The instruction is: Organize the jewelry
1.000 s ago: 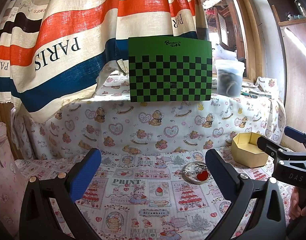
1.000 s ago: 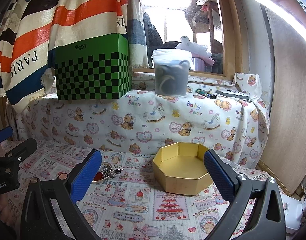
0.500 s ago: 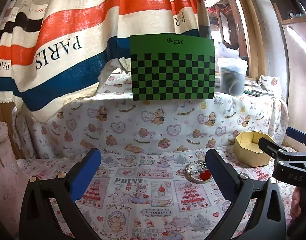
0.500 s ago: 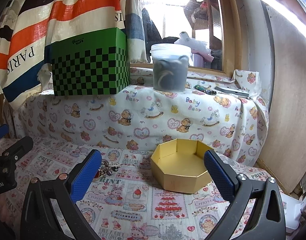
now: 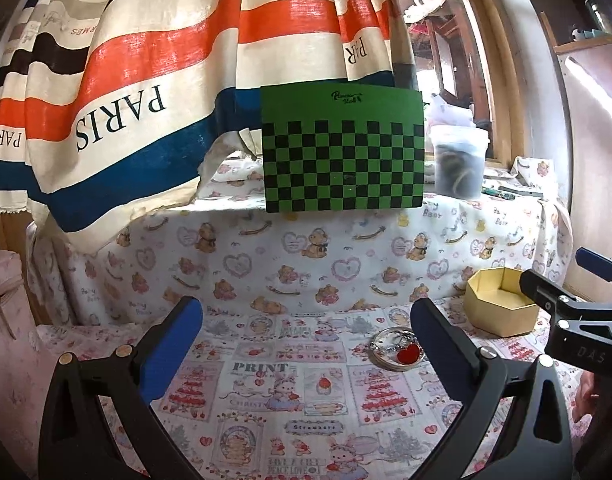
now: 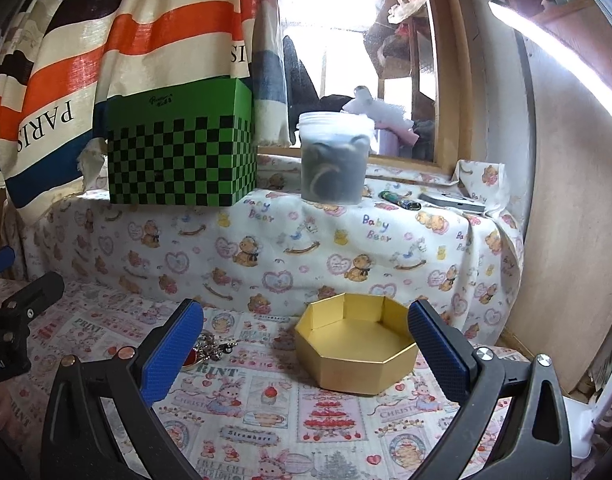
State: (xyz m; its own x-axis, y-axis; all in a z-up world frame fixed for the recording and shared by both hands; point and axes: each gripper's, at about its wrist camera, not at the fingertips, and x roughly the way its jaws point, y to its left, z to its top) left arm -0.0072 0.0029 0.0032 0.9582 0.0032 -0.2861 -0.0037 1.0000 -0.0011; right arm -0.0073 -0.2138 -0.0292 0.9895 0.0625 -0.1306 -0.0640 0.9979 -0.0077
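A small pile of jewelry with silver rings and a red heart pendant (image 5: 398, 349) lies on the printed cloth, just left of my left gripper's right finger. In the right wrist view the jewelry (image 6: 207, 350) shows beside my right gripper's left finger. An open gold octagonal box (image 6: 356, 342) stands empty right of it; in the left wrist view the box (image 5: 500, 307) is at the right. My left gripper (image 5: 306, 332) is open and empty. My right gripper (image 6: 305, 334) is open and empty, with the box between its fingers in view.
A green checkered box (image 5: 343, 149) and a plastic tub (image 6: 333, 157) stand on the raised cloth-covered ledge behind. A striped PARIS curtain (image 5: 118, 116) hangs at the left. A pink bag (image 5: 6, 320) is at the far left. A wooden panel (image 6: 574, 220) closes the right side.
Both grippers have drawn back and risen slightly, so the jewelry and gold box sit a little farther off. Both stay open and empty.
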